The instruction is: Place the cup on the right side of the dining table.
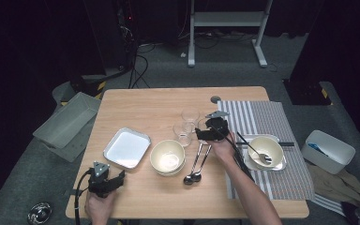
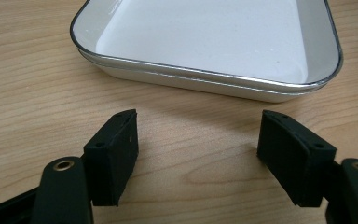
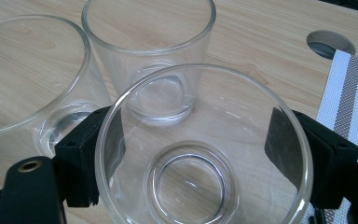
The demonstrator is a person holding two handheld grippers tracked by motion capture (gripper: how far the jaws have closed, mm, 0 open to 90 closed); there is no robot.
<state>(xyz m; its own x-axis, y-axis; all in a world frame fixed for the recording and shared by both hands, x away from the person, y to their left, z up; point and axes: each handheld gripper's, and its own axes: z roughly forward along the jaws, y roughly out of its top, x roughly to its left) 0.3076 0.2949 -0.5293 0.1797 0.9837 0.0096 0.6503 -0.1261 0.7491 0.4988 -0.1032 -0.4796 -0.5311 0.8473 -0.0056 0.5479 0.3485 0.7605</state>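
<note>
Where glass (image 3: 200, 154) crowded: two tumblers (image 3: 149, 51)

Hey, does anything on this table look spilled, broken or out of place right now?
Nothing stands out. The three glasses stand upright and look empty, the two spoons lie side by side, and the white tray looks clean. The right gripper brackets the nearest glass; the left gripper is open.

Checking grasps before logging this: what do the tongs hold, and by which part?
The right tongs straddle a glass at its side walls near the rim; whether they grip it cannot be told. The left tongs hold nothing.
</note>
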